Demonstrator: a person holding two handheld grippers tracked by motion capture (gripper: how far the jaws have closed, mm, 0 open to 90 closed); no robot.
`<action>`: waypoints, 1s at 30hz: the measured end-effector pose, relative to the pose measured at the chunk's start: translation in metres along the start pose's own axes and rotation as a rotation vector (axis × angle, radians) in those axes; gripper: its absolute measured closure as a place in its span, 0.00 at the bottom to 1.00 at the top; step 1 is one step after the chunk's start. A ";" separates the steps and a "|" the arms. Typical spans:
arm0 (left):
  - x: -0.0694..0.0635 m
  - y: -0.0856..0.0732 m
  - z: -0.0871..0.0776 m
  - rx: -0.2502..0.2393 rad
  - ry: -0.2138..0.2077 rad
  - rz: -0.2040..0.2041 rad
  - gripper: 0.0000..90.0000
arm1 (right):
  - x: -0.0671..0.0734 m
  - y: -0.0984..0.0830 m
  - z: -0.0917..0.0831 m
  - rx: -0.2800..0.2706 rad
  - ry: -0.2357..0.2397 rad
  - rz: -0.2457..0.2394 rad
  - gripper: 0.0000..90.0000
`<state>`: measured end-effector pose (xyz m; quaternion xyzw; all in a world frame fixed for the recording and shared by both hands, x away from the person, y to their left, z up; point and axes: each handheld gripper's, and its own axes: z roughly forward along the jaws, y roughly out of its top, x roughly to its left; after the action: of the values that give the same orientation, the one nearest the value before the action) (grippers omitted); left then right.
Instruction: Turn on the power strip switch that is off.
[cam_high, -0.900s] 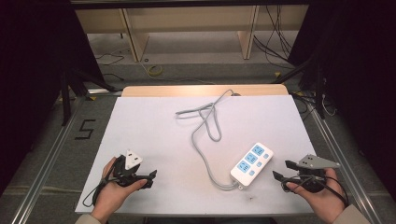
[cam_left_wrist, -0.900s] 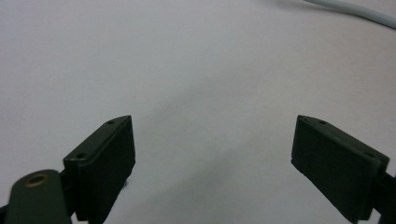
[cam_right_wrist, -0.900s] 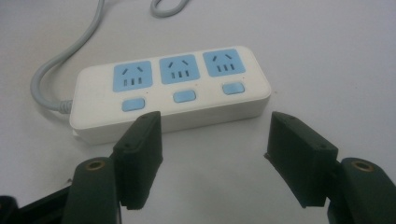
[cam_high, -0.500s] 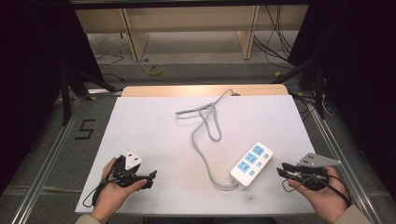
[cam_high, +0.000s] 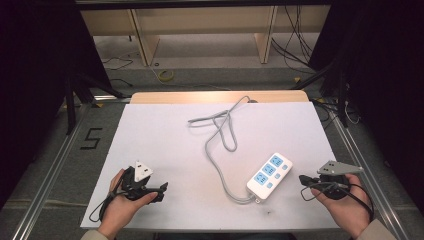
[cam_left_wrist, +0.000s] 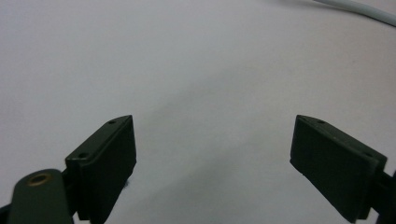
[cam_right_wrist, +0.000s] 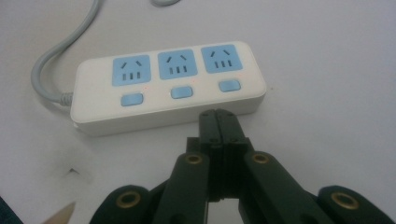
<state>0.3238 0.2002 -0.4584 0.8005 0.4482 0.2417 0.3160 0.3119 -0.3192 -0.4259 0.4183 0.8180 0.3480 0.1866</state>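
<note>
A white power strip (cam_high: 270, 176) with three blue sockets and three blue switches lies on the white table, right of centre; in the right gripper view the strip (cam_right_wrist: 168, 86) sits just beyond the jaws. Its grey cable (cam_high: 220, 145) loops toward the back of the table. My right gripper (cam_high: 303, 180) is shut with nothing in it, its tips (cam_right_wrist: 217, 116) a short way from the strip's long side. My left gripper (cam_high: 161, 191) rests at the front left, jaws wide open over bare table (cam_left_wrist: 210, 93) with nothing between them.
The white table top (cam_high: 165, 135) ends in a wooden strip (cam_high: 220, 96) at the back. Metal rails run along both sides on the floor, with a "5" mark (cam_high: 91, 138) at left. Wooden shelf legs and cables stand behind the table.
My right gripper's jaws have come together and the hand has drifted slightly back from the strip. The left gripper has stayed in place.
</note>
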 end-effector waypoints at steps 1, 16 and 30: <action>0.000 0.000 0.000 0.001 0.000 0.001 0.16 | 0.000 0.001 0.001 0.000 0.004 0.003 1.00; -0.001 0.001 0.000 0.001 -0.004 0.011 0.16 | 0.003 0.011 0.012 0.025 0.030 -0.012 1.00; -0.003 0.001 0.000 -0.003 -0.006 0.011 0.16 | 0.003 0.016 0.017 0.045 0.044 -0.020 1.00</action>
<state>0.3232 0.1975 -0.4578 0.8031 0.4426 0.2415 0.3174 0.3294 -0.3031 -0.4257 0.4065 0.8335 0.3369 0.1627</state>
